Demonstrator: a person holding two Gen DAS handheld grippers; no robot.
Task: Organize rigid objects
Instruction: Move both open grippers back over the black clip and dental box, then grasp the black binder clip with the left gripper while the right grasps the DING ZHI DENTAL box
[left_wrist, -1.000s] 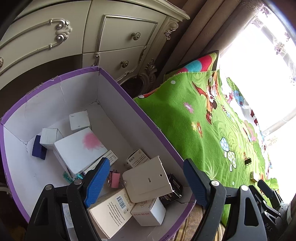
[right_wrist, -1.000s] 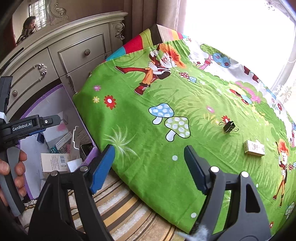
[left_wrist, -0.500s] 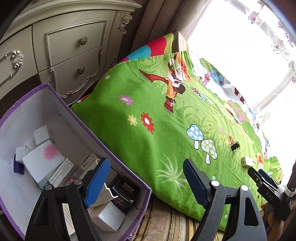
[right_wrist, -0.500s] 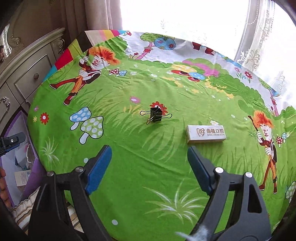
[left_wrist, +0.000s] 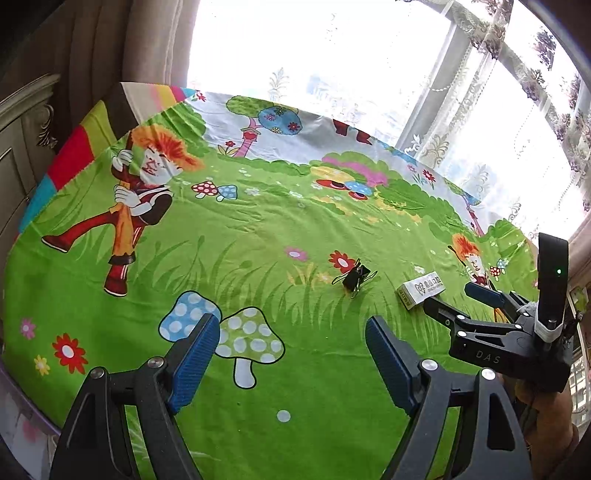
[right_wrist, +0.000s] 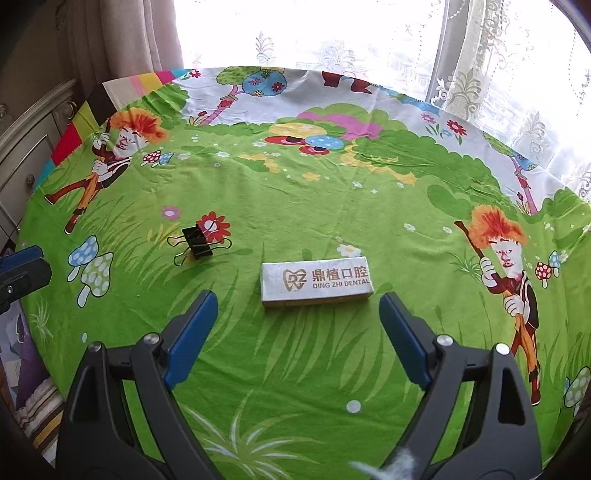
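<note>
R gripper (right_wrist: 298, 328) fingers wide apart, empty, dental box (right_wrist: 316, 283) just ahead btwn them (lined up for pickup, prob); L gripper (left_wrist: 291, 358) likewise, binder clip (left_wrist: 355, 278) ahead.

- You have a round table under a green cartoon cloth (right_wrist: 295, 206) printed with mushrooms, flowers and orange-haired figures; its far edge runs along the curtained window.
- On the cloth you'll find a black binder clip (right_wrist: 197, 242) (left_wrist: 355, 277) with its wire handles splayed, resting beside a printed red flower.
- To the clip's right, near but apart, a small white box (right_wrist: 317, 283) (left_wrist: 421, 289) marked "DING ZHI DENTAL" lies flat, its long side facing you.
</note>
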